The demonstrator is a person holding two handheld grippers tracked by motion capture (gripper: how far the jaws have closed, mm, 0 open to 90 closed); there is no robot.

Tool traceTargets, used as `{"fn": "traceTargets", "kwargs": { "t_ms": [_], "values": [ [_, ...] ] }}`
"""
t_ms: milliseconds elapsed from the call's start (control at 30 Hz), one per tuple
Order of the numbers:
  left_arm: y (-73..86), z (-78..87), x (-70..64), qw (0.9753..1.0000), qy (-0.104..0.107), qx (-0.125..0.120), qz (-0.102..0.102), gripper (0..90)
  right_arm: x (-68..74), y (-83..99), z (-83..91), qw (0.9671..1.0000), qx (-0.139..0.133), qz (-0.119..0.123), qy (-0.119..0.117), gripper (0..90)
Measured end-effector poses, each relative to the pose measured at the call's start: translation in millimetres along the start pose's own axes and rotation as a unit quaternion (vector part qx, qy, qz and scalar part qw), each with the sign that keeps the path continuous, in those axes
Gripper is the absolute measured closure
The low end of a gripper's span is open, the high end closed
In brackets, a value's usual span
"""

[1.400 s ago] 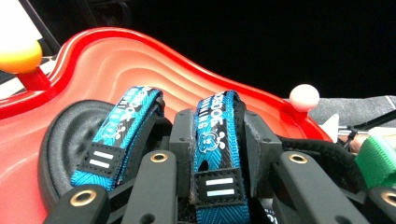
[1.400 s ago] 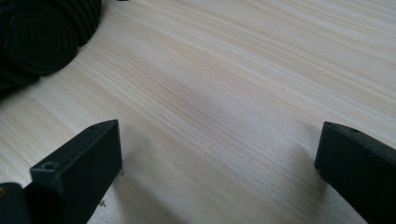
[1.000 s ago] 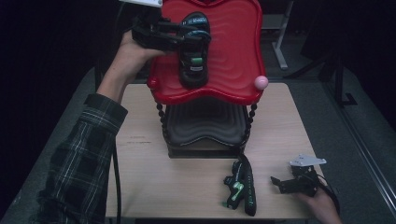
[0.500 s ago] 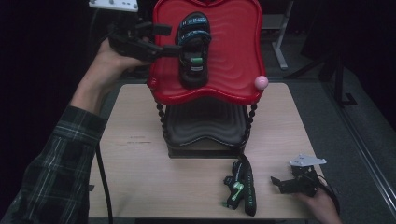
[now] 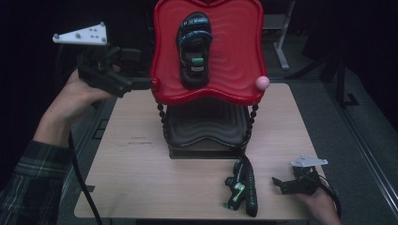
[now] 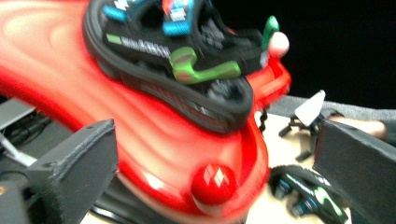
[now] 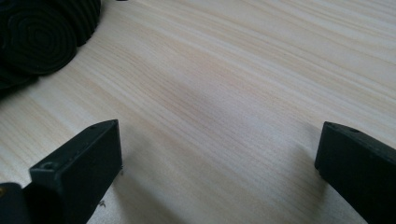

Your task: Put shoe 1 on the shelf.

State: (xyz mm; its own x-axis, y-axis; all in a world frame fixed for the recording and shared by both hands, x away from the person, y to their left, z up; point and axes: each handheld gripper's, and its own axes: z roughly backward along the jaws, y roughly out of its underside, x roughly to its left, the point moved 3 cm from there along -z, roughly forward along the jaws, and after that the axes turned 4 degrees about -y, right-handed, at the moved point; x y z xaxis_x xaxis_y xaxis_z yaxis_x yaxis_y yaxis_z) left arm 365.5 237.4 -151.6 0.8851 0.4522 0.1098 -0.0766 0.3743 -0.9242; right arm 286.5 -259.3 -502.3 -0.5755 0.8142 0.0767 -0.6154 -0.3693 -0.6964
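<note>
Left gripper (image 5: pixel 141 84) is up in the air at the left edge of the glossy red scalloped tray (image 5: pixel 234 56), jaws spread wide with nothing between them, tips just beside the tray's rim. Whether they touch the rim, I cannot tell. Its own view looks across the red tray (image 6: pixel 154 140), blurred, jaws well apart.

On that raised tray lies the black sandal with blue straps and a green tab (image 5: pixel 194 49), lengthwise, near the tray's middle, released and resting free; in the left gripper view the same sandal (image 6: pixel 173 70) sits just beyond the open jaws. A small pink ball (image 5: pixel 262 83) caps the tray's near right corner. Beneath the tray sits a dark ribbed lower shelf (image 5: pixel 206 129) on beaded posts.

The second black and green sandal (image 5: pixel 241 185) lies on its side on the pale wooden table (image 5: pixel 141 173), near the front edge.

Right gripper (image 5: pixel 281 183) rests low at the near right, just beside that sandal but apart, jaws wide over bare wood (image 7: pixel 224 116).

Left hand (image 5: pixel 77 96) is raised, forearm in a plaid sleeve (image 5: pixel 23 187) angling up from the near left.
</note>
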Motion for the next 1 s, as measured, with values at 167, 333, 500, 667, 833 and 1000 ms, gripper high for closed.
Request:
{"fn": "traceTargets", "kwargs": {
  "t_ms": [167,333,500,667,833,1000],
  "values": [
    [20.5,14.9,-13.7,1.0000,-0.005,0.006,-0.003,0.0,-0.7,-2.1,-2.0,1.0000,0.001,-0.003,0.004,0.0],
    [49.4,22.8,-25.8,0.9997,-0.003,0.022,-0.001,0.0,-0.4,-2.2,-2.0,1.0000,0.001,-0.004,0.004,0.1],
    [88.5,22.9,-37.2,0.9993,-0.007,0.033,0.016,0.0,0.7,-3.5,-2.2,0.9999,0.007,-0.009,0.008,0.2],
    [130.4,20.2,-48.2,0.9978,-0.026,0.055,0.027,0.0,3.3,-7.3,-1.1,0.9995,0.032,-0.007,0.000,3.1],
    [176.0,15.6,-55.5,0.9948,-0.051,0.074,0.047,0.0,2.8,-9.8,6.2,0.9990,0.032,-0.017,-0.024,19.2],
    [216.2,9.8,-57.9,0.9917,-0.063,0.083,0.075,0.0,6.9,-14.9,17.3,0.9983,0.014,-0.017,-0.055,38.2]
  ]
}}
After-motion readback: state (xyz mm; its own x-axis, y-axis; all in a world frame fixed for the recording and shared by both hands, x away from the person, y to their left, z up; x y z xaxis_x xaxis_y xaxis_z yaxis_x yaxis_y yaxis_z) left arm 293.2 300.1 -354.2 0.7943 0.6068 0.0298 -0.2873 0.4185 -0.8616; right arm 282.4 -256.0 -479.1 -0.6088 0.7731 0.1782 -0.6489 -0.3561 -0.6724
